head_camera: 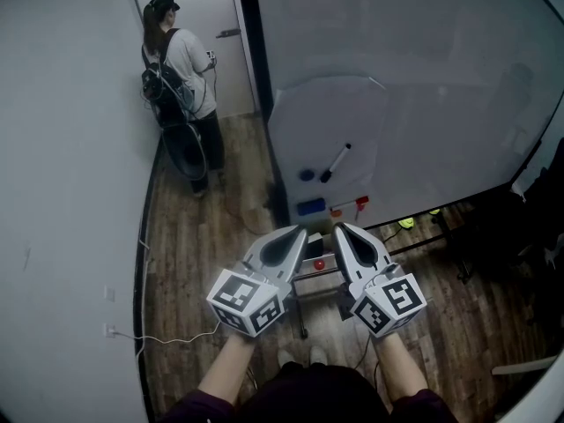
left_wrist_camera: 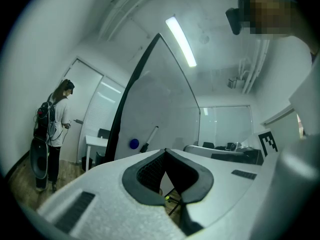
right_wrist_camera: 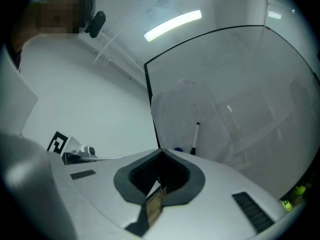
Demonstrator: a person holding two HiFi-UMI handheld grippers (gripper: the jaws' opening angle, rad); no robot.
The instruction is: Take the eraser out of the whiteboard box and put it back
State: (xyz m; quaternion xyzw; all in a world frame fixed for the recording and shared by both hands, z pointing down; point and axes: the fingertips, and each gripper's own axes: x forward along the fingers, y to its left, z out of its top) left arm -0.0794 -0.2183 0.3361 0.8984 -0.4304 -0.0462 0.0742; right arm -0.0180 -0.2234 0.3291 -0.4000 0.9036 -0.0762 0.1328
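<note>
step: reach for eraser | white right gripper (head_camera: 340,228) closed, nothing held; white left gripper (head_camera: 300,231) same | blue block eraser (head_camera: 311,206) at glossy whiteboard's (head_camera: 423,77) bottom edge, near left corner | advice: spread right jaws wide first, approach square.

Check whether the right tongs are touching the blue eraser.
Apart. The head view shows a clear gap between the right tongs and the blue eraser; the right gripper view shows them closed on nothing.
</note>
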